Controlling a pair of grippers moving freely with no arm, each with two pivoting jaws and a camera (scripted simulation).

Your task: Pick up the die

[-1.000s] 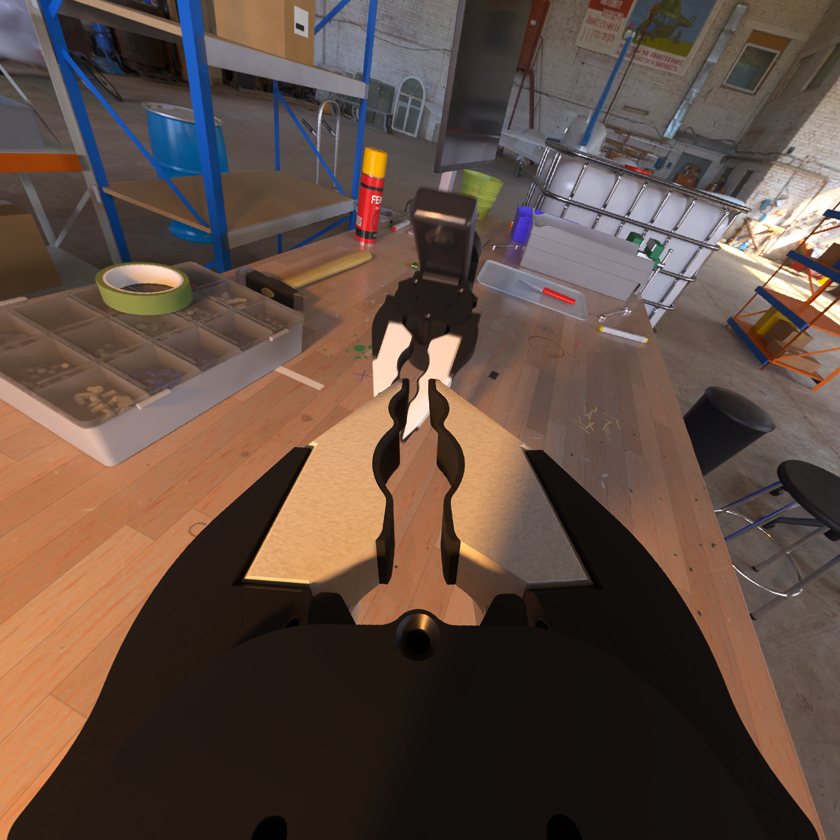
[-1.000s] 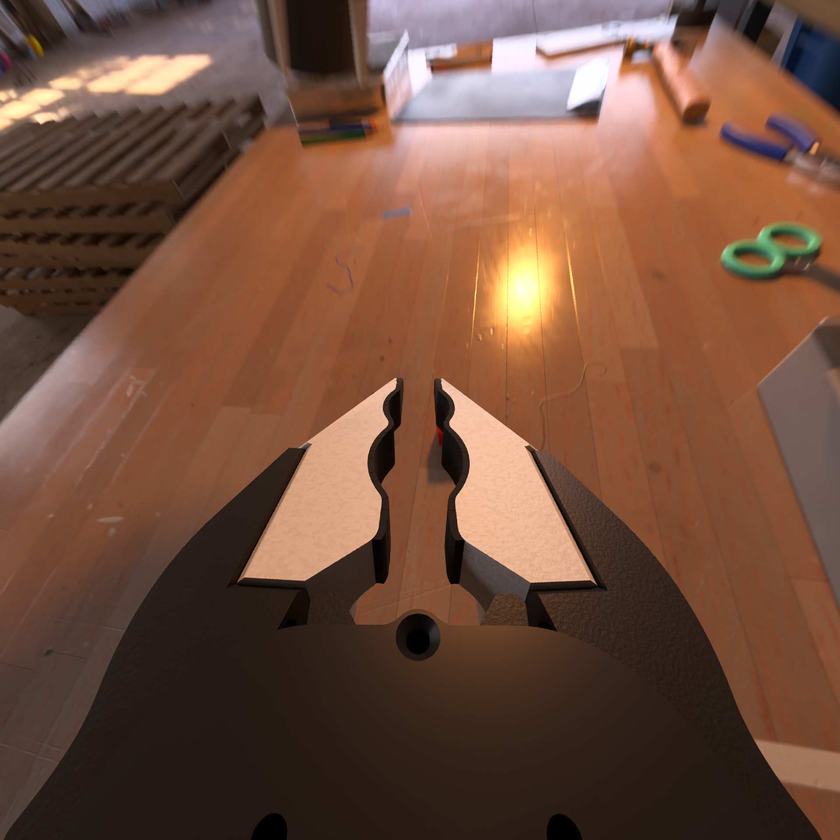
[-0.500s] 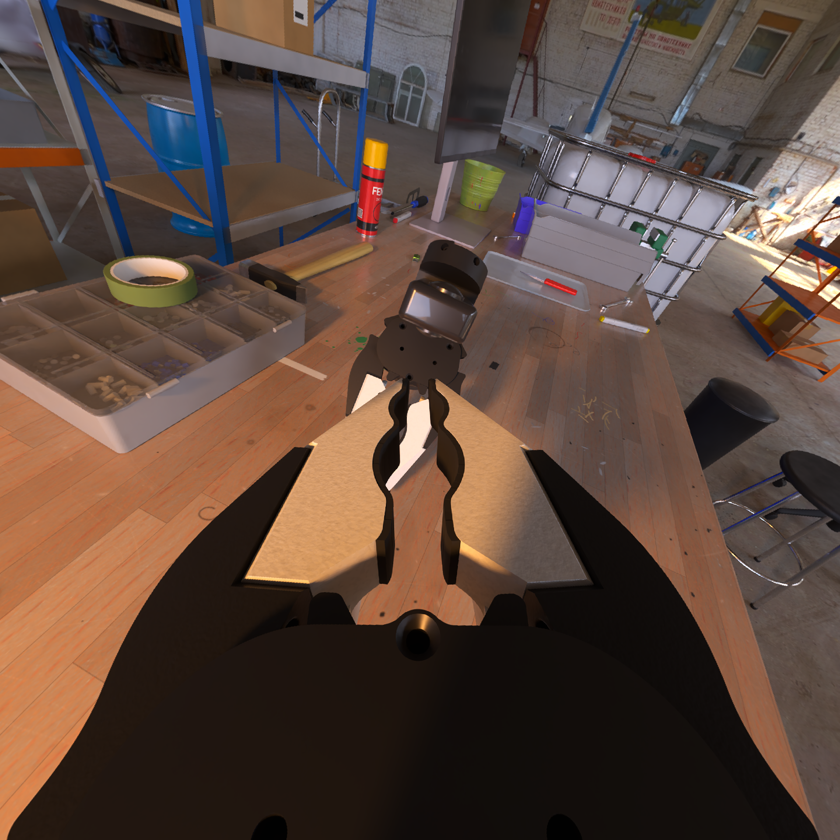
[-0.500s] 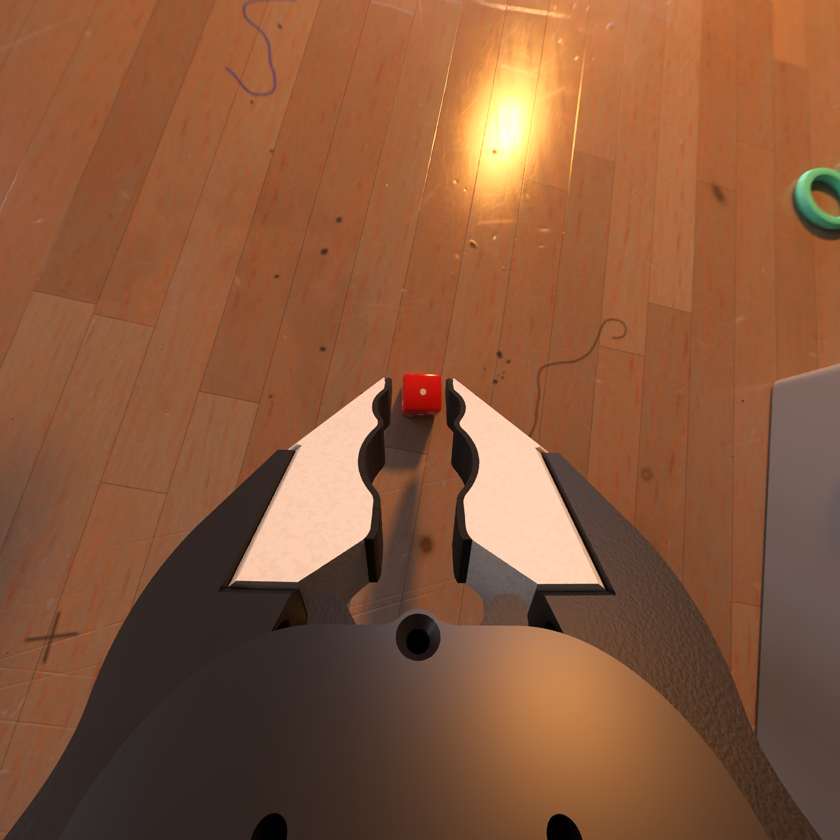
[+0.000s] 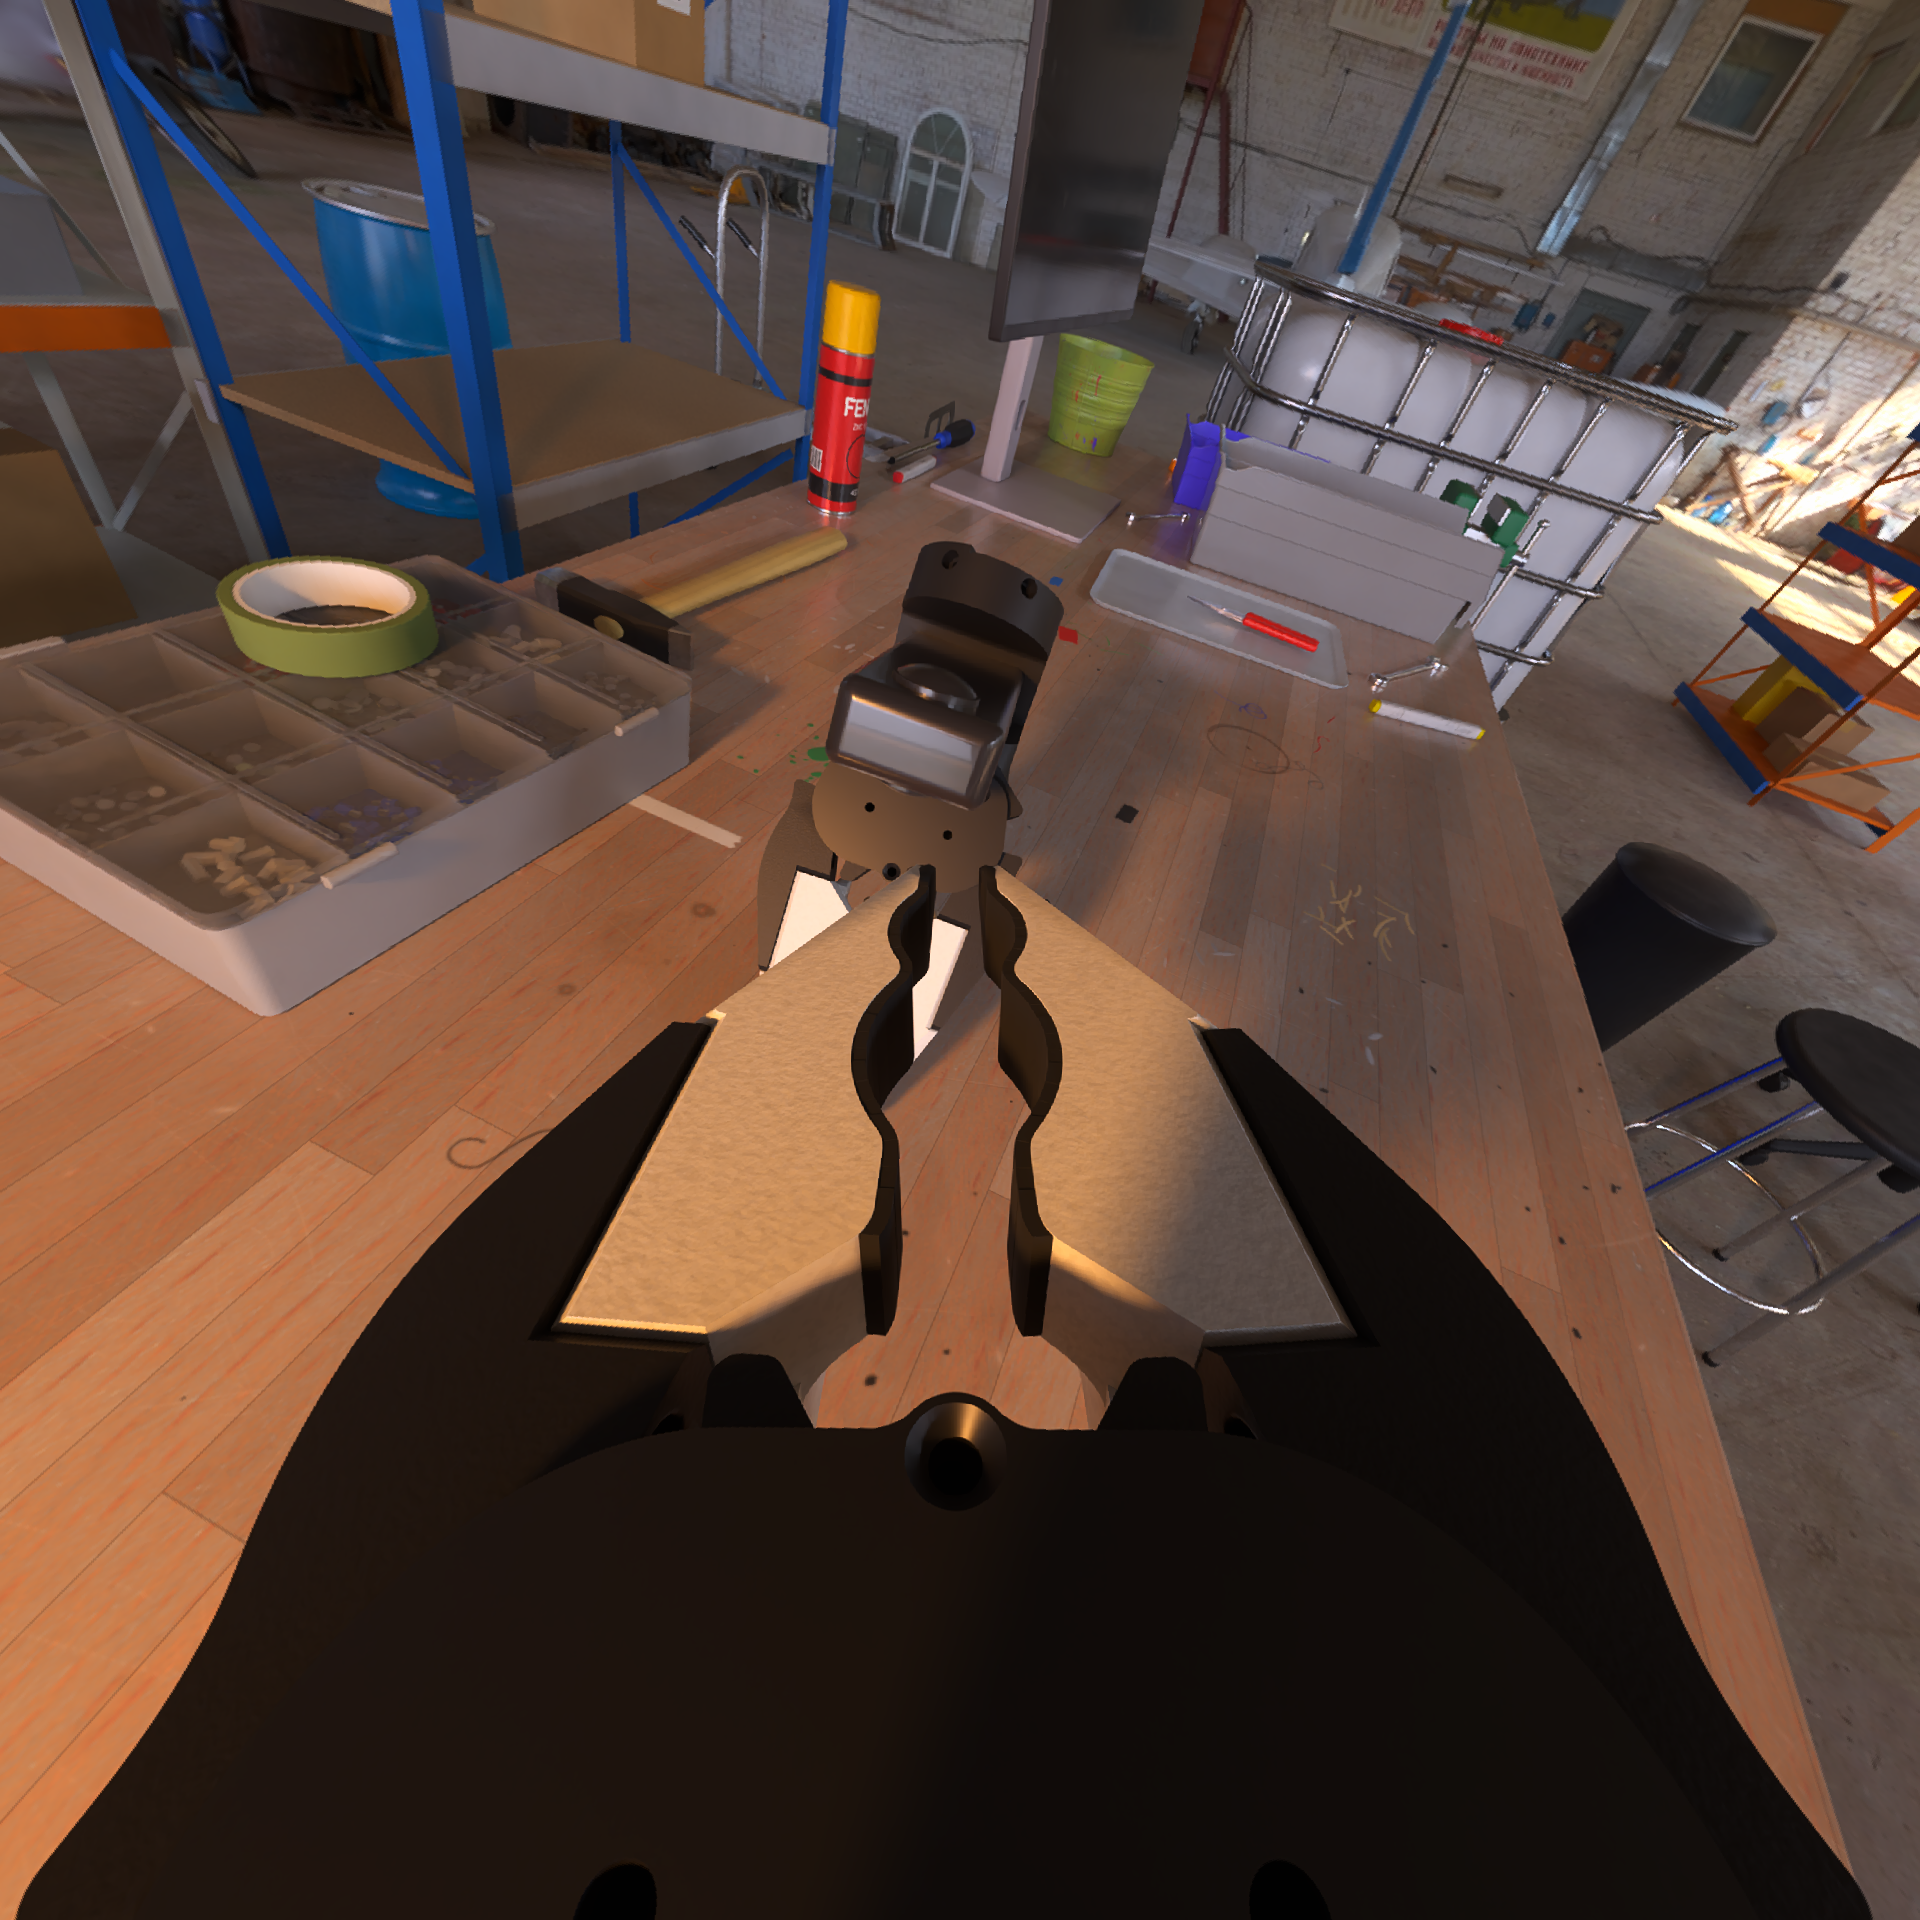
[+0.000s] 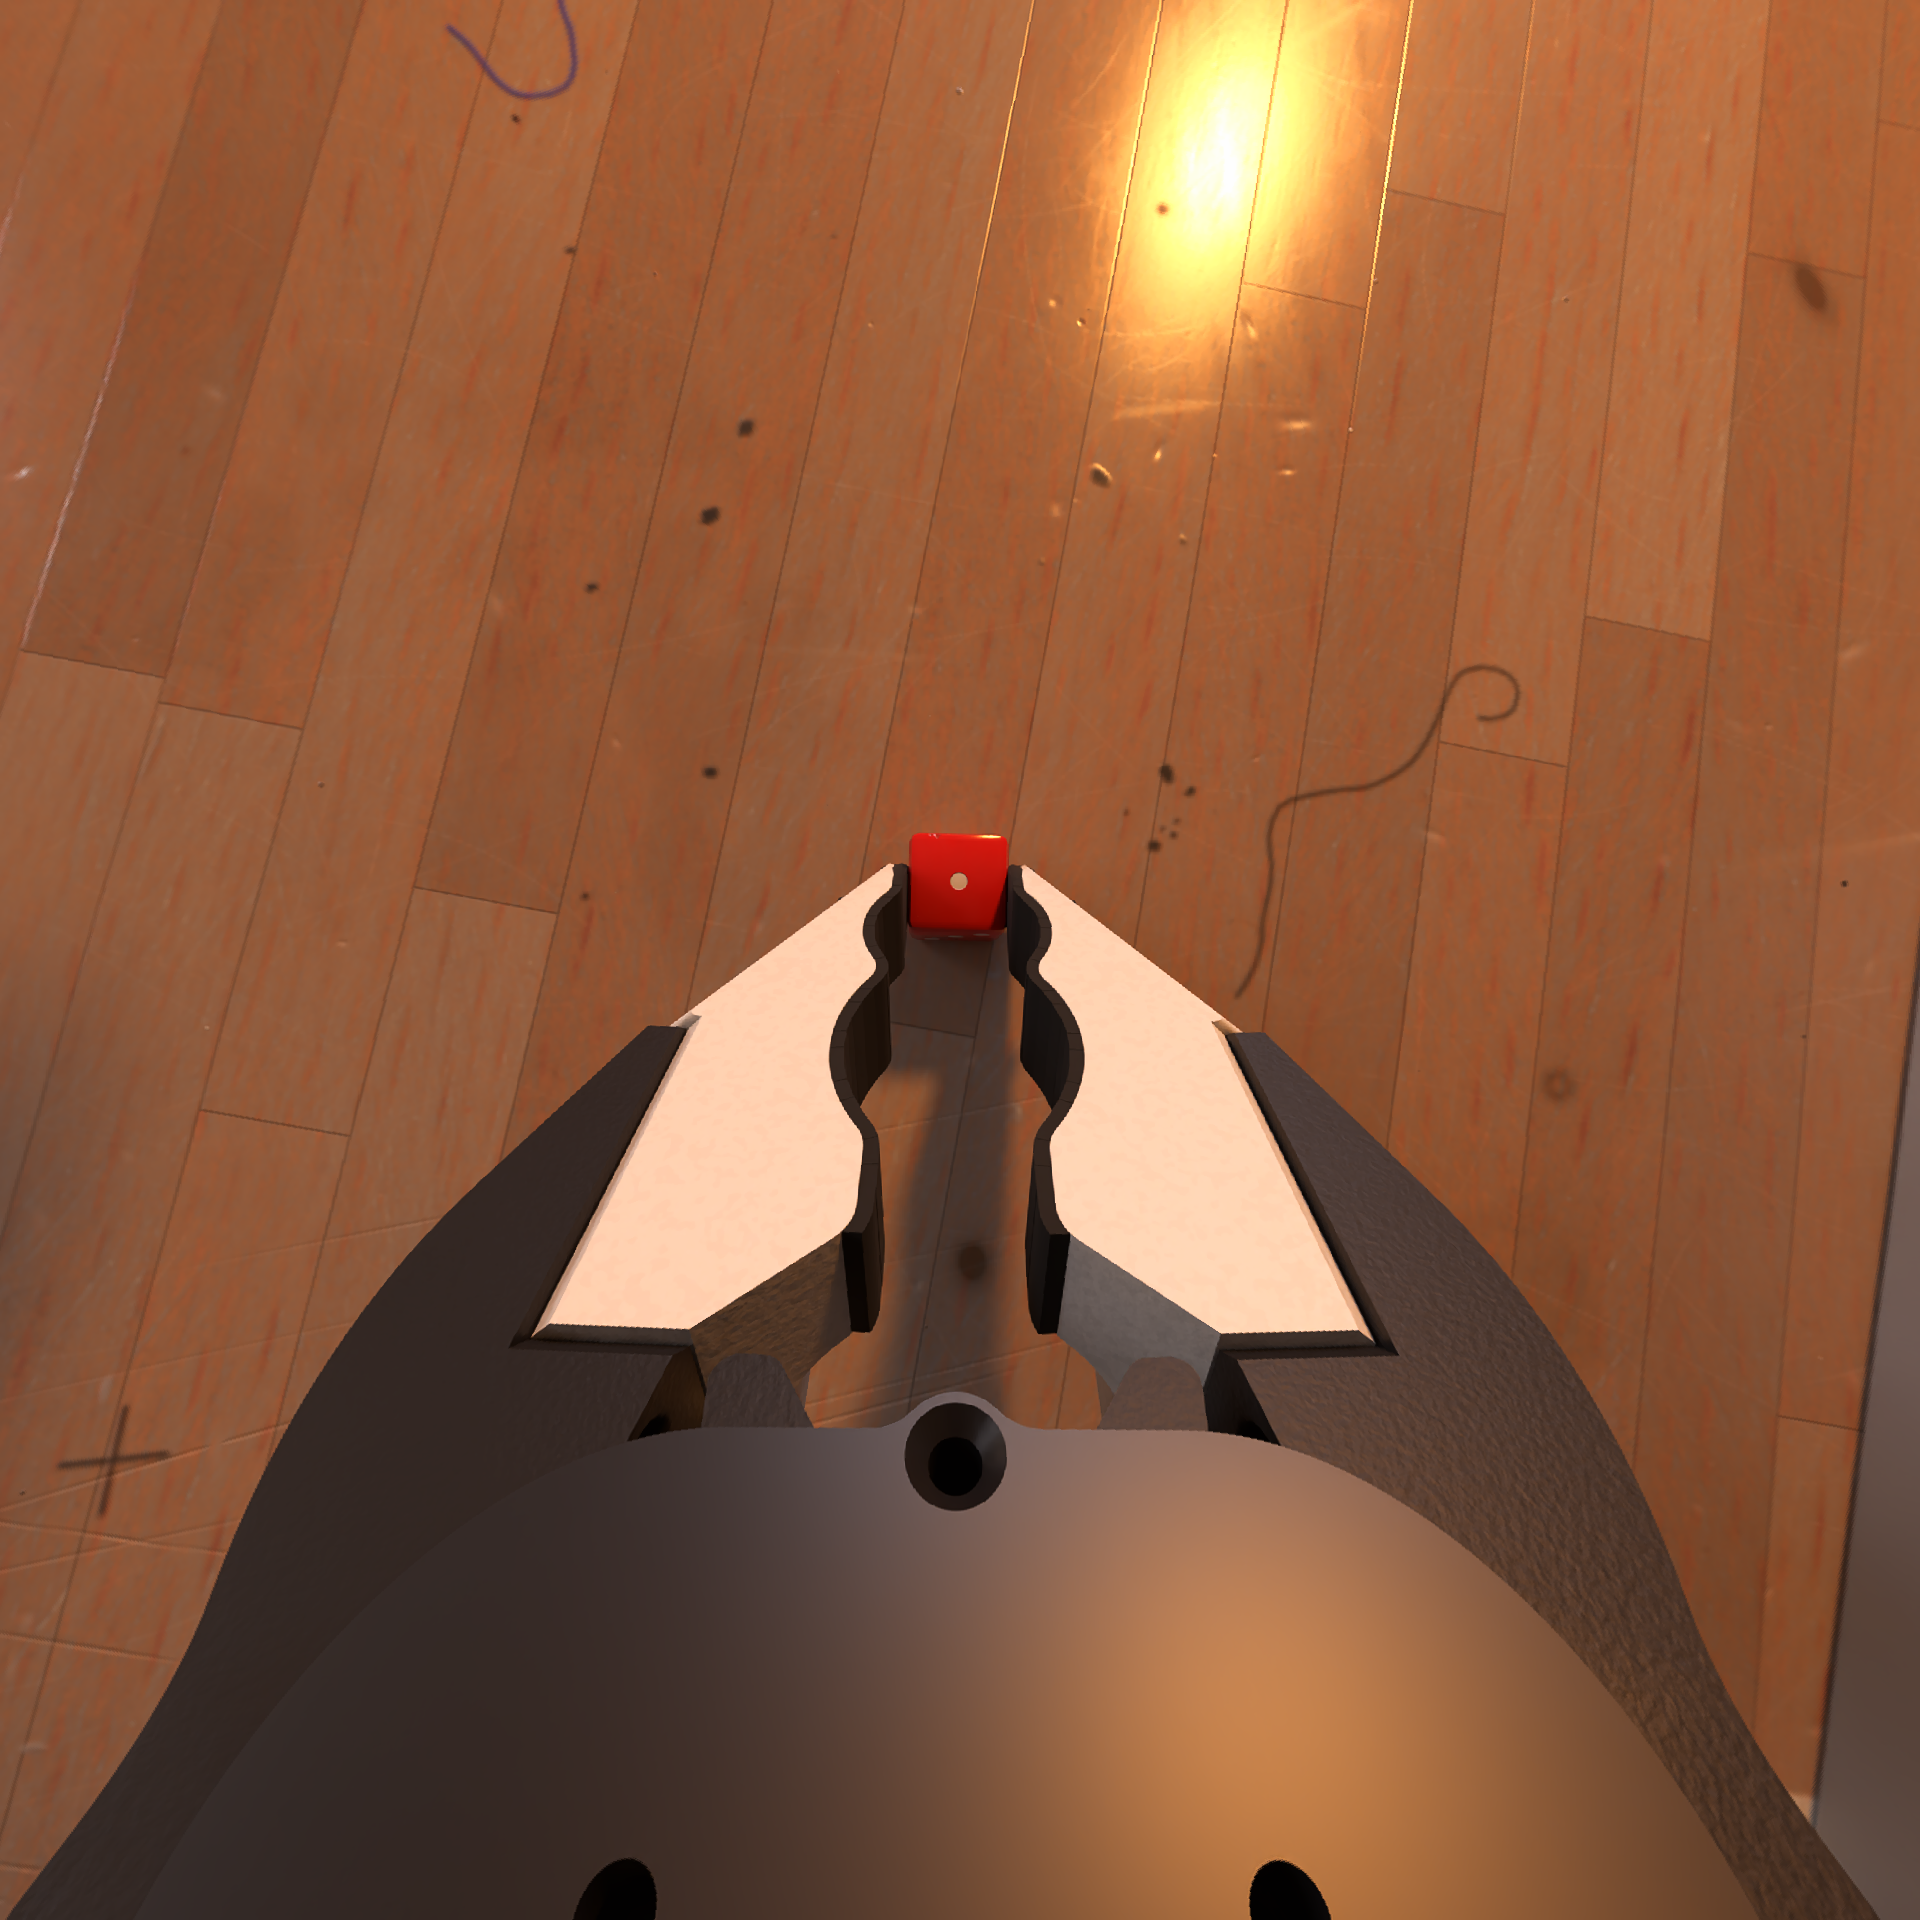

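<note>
The die is a small red cube with a pale dot on its upper face, on the wooden table. My right gripper points steeply down and is shut on the die, one fingertip against each side. The right gripper's black body also shows in the left wrist view, just beyond my left fingertips; the die is hidden there. My left gripper hovers over the table, jaws almost together and empty.
A grey parts organiser with a roll of green tape stands at the left. A hammer, a spray can and a grey tray lie farther back. The table's right edge borders stools. A grey box edge is at the right.
My right gripper tilted down over the table, came closer to the die and closed its fingertips onto it. In the left wrist view the right gripper leans further forward. My left gripper barely moved.
</note>
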